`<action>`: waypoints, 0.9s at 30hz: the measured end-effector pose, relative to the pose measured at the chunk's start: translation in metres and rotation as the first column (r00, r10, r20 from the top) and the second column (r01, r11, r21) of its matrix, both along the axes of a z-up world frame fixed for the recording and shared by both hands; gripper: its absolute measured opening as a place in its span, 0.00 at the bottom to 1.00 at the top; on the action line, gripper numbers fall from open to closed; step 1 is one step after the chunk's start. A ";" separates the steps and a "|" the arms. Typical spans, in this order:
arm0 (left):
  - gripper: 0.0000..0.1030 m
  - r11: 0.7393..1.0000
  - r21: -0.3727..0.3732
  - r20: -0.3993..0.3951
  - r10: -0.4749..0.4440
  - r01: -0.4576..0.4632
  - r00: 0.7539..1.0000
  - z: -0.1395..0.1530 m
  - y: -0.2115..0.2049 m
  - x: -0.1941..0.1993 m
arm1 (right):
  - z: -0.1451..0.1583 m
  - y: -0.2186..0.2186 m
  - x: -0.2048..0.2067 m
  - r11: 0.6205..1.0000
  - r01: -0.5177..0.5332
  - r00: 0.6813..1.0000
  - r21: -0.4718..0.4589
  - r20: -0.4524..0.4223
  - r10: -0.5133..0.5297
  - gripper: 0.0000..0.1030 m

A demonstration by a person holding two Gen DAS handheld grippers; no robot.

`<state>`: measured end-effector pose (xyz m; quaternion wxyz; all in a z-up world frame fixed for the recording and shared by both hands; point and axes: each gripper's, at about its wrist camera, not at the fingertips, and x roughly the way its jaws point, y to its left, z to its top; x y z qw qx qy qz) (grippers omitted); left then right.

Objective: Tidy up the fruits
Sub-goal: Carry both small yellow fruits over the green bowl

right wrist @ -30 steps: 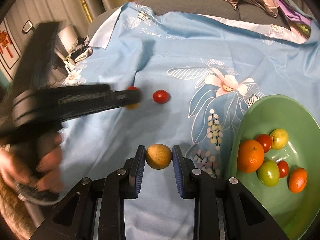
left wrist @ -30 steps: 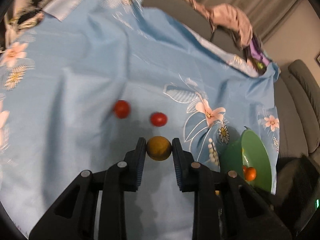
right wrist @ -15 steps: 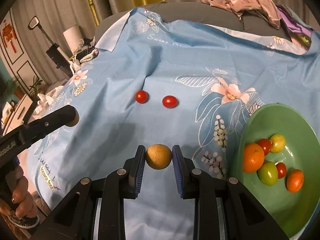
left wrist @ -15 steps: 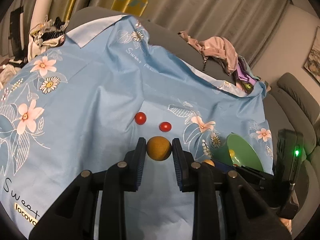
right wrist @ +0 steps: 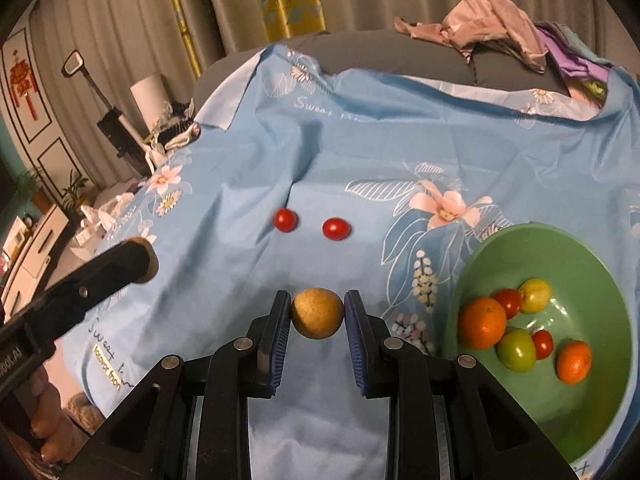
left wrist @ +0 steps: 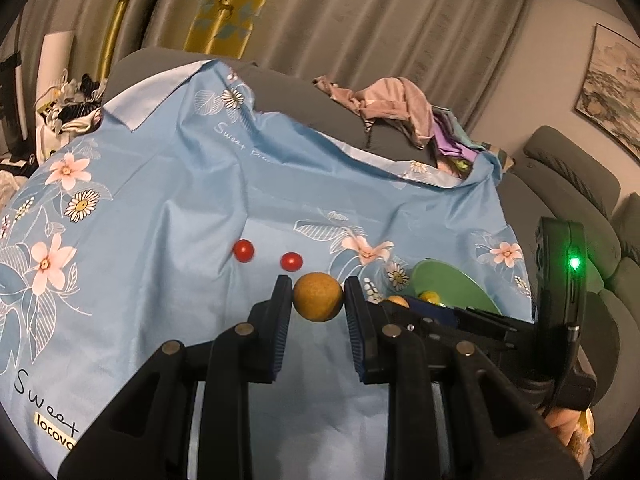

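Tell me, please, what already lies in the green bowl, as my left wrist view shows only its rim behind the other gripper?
Observer: Six fruits lie in the green bowl: two oranges, two red tomatoes and two green tomatoes.
Operator: Is there room for more?
Observer: Yes, they cluster together and the bowl's near part is bare.
Operator: What does the right gripper hold?
Observer: The right gripper is shut on a brown round fruit.

Both grippers are built of matte black plastic. The left gripper point(left wrist: 318, 300) and right gripper point(right wrist: 317, 312) are fitted with ribbed blue pads point(right wrist: 280, 344) and round silver screws point(right wrist: 242, 343); white lettering is printed lower left.
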<state>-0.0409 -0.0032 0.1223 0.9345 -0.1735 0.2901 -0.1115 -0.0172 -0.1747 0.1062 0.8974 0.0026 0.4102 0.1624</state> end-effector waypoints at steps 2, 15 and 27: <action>0.26 1.000 0.014 0.013 -0.003 0.003 1.000 0.003 -0.004 -0.004 | 0.004 -0.004 -0.002 1.000 0.007 1.000 0.007 0.012 -0.007 0.27; 0.26 0.994 0.042 0.097 -0.109 0.105 0.989 0.020 -0.035 -0.022 | 0.032 -0.036 -0.018 0.996 0.076 0.991 0.055 0.105 -0.082 0.27; 0.26 0.971 0.075 0.080 -0.233 0.228 0.969 0.028 -0.100 -0.001 | 0.052 -0.092 -0.031 0.963 0.248 0.949 0.108 0.171 -0.263 0.27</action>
